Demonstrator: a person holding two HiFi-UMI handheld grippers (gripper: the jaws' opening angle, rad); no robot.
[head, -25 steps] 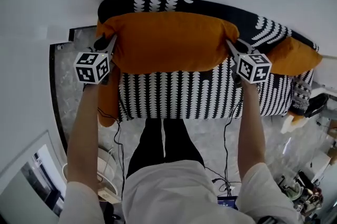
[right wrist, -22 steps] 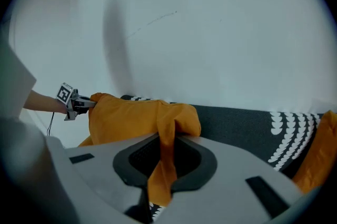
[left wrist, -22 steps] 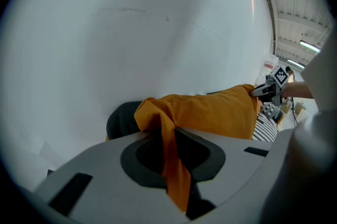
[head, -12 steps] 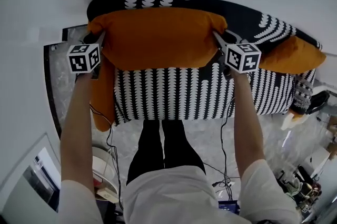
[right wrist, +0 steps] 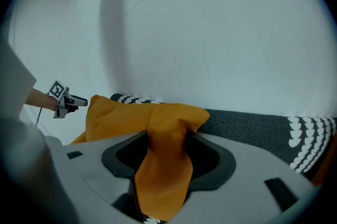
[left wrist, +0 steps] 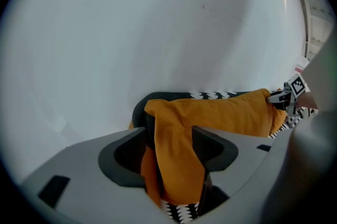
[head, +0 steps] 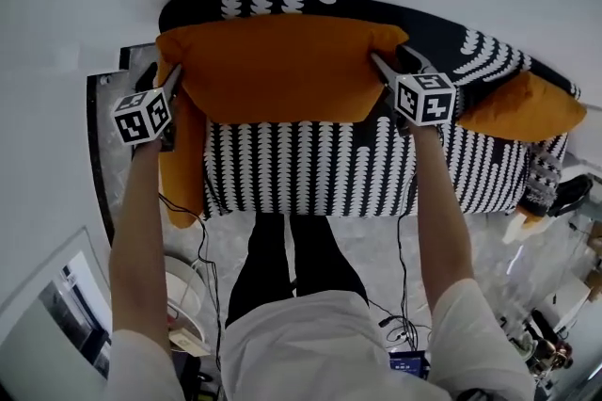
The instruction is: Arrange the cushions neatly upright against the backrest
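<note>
Now: left gripper (head: 172,79), jaws just been opening and spread, with the left corner of the large orange fabric cushion (head: 282,70) slack between them. Cushion rests against the backrest (head: 437,21) of the black-and-white patterned sofa (head: 310,168), long axis running gripper to gripper. Right gripper (head: 390,68) likewise: jaws just been opening, right corner loose between. Likely next: each backs off its own end, toward the person.
</note>
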